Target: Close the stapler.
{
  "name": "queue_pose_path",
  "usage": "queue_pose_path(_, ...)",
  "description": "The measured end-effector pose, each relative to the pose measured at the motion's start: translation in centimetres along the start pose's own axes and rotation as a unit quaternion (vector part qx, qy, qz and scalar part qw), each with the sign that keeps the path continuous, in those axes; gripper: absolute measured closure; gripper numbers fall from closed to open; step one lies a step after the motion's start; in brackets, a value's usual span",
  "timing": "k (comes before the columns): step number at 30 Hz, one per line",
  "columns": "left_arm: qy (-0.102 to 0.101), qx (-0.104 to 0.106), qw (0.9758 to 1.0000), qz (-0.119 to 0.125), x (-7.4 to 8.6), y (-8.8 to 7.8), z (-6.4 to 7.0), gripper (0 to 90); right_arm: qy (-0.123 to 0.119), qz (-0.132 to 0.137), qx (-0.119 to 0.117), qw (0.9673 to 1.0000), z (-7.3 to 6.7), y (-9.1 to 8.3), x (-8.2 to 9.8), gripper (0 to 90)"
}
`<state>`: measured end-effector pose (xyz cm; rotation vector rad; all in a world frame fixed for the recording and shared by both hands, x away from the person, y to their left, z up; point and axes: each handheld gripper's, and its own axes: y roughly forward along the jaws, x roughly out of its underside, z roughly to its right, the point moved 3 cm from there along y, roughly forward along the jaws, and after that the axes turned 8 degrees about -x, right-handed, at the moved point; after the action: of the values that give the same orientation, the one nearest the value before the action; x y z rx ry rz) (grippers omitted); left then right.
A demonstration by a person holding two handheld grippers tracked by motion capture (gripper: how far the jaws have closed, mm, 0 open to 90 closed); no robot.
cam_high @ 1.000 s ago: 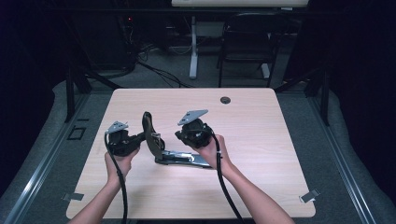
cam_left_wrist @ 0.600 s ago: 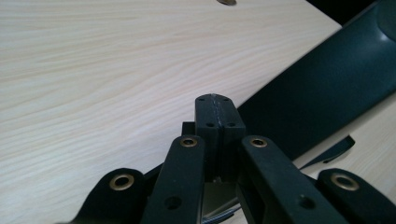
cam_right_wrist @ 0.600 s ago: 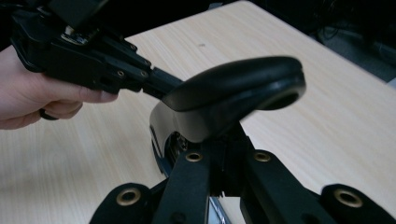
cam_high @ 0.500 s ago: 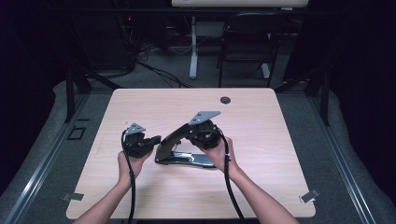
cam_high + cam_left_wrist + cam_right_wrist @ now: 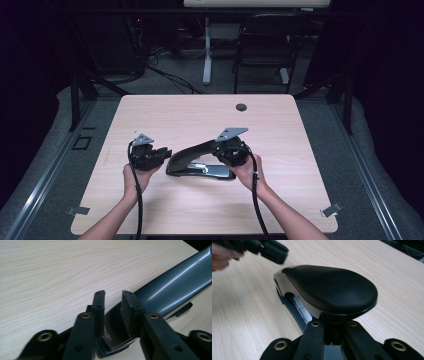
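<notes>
Right gripper view looks along the right gripper (image 5: pixel 329 333), whose two black jaws are clenched on the wide rear end of a large black stapler (image 5: pixel 329 291); the stapler's rounded top arm runs away from the jaws, and its metal base with the staple channel shows beneath. High view has that right gripper (image 5: pixel 231 156) at the stapler's right end, with the top arm (image 5: pixel 192 151) slanting down from it toward the stapler's left tip, while the base lies flat on the wooden table (image 5: pixel 300 150).

Left gripper (image 5: pixel 162 154) sits just beside the stapler's left tip. Left gripper view shows its jaws a little apart, having just been opening, with the narrow front end of the stapler (image 5: pixel 175 282) between the pads; whether either pad still touches it cannot be told, though a gap shows at the right pad.

Stapler lies near the middle of the table's near half. A small dark round grommet (image 5: pixel 241 106) sits well beyond the stapler, near the table's far edge.
</notes>
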<state>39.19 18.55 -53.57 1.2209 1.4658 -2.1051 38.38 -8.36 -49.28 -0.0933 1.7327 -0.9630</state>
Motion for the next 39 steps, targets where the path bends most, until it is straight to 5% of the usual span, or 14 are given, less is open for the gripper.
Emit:
queue_pose_path(12,-0.029,-0.032,0.999,-0.012,0.5,-0.5,-1.7,40.0,0.001,-0.032,0.019,0.9993,1.1,0.6,2.8,90.0)
queue_pose_path(28,-0.043,-0.044,0.9979,-0.018,0.8,-0.9,-3.0,24.1,0.015,-0.094,0.03,0.995,2.8,1.5,6.3,90.0)
queue_pose_path(34,-0.046,-0.055,0.9974,-0.011,0.7,-1.2,-3.4,19.7,0.029,-0.094,0.041,0.9943,3.6,0.0,6.2,90.0)
queue_pose_path(39,-0.05,-0.054,0.9972,-0.015,0.7,-1.4,-3.8,17.6,0.041,-0.065,0.059,0.9953,4.1,-2.1,5.3,90.0)
